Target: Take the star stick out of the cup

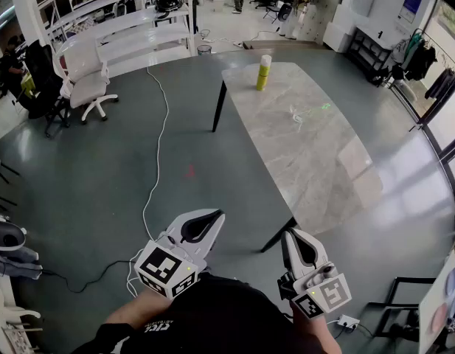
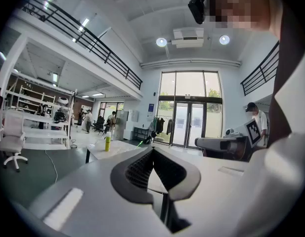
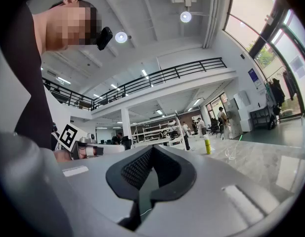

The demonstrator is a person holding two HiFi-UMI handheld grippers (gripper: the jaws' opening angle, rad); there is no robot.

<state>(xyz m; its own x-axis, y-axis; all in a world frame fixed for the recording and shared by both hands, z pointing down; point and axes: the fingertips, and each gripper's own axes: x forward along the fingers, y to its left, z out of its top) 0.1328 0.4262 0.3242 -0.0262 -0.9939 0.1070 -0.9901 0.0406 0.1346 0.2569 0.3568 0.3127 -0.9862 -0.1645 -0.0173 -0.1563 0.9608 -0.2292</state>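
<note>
A clear cup (image 1: 296, 113) with a thin green star stick (image 1: 321, 108) stands in the middle of the marble table (image 1: 323, 168), far ahead of both grippers. The right gripper view shows the cup (image 3: 231, 153) and the stick (image 3: 239, 138) small in the distance. In the left gripper view only a green glint of the stick (image 2: 140, 143) shows. My left gripper (image 1: 217, 215) and right gripper (image 1: 287, 236) are held close to the person's body, off the table's near corner. Both are shut with nothing between the jaws.
A yellow-green bottle (image 1: 263, 72) stands at the table's far end. A white office chair (image 1: 85, 80) and shelving are at the back left. A white cable (image 1: 157, 161) runs across the floor left of the table. People stand in the far background.
</note>
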